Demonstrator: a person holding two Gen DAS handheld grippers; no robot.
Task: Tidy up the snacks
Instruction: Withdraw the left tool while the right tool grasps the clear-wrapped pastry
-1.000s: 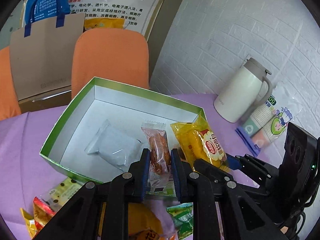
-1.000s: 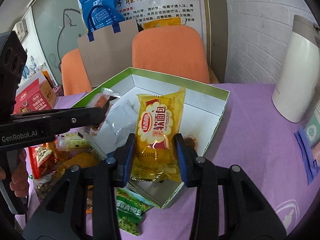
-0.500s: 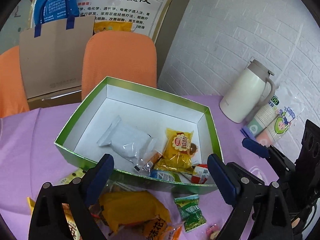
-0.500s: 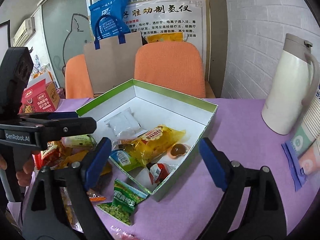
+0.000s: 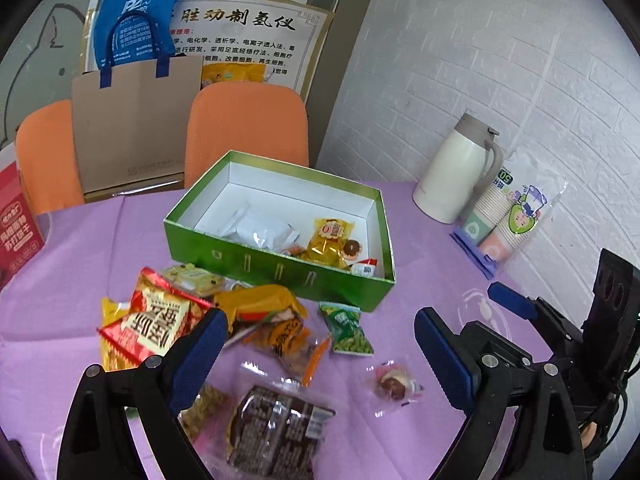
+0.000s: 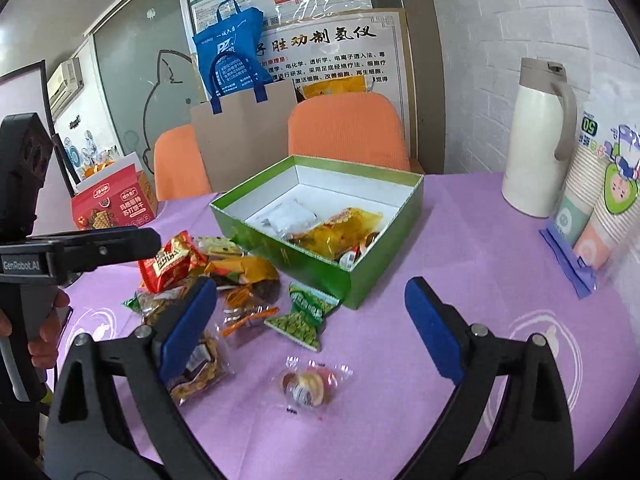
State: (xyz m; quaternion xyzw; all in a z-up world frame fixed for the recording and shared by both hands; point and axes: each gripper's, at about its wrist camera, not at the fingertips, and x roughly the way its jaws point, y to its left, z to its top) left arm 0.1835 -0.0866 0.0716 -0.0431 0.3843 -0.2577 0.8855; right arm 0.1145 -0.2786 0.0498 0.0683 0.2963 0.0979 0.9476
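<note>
Left wrist view gives me a purple tablecloth [image 5: 420,248] running up to a white brick wall [image 5: 500,60], with two orange chairs [image 5: 248,120] and a brown paper bag [image 5: 132,120] behind the table. Past my right jaw stand a cream thermos [image 5: 456,176] and a sleeve of paper cups [image 5: 512,216]. Only this view shows the dark brown packet [image 5: 276,428] lying between my spread jaws; the right wrist view alone shows a red cracker carton [image 6: 116,204] far off the left jaw and my hand [image 6: 44,320] on the left handle. I have the left gripper [image 5: 320,336] wide apart and holding nothing, and the right gripper [image 6: 312,312] likewise gaping and empty. The green box [image 5: 280,268] sits ahead of both, white inside, holding a white pouch [image 5: 260,228] and a yellow bread packet [image 5: 330,240]. The loose snack pile [image 5: 192,316] lies just before the box, near my left jaw; a green pea packet [image 6: 308,312] and a small clear-wrapped sweet [image 6: 306,388] lie between the right gripper's jaws.
</note>
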